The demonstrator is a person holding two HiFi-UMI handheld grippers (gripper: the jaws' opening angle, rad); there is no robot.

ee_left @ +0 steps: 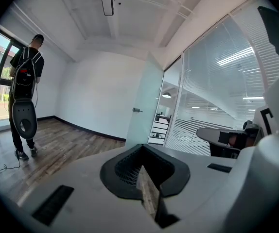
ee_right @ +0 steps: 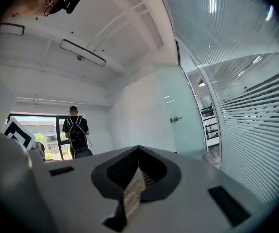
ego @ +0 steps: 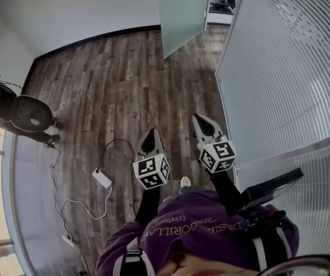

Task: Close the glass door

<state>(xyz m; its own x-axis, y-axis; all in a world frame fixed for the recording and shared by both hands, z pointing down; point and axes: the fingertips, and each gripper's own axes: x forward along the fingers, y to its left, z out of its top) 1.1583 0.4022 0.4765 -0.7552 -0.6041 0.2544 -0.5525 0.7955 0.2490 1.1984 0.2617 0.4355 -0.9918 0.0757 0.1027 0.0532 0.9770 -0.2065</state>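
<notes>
The frosted glass door (ego: 182,13) stands ajar. Well apart from it, left gripper (ego: 152,134) and right gripper (ego: 199,121) have fingers pressed together

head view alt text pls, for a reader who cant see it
The left gripper and right gripper, both shut and empty, are held out over a wood floor, pointing toward an open frosted glass door. A striped glass wall runs along the right; another person stands at far left, with a cable on the floor.
</notes>
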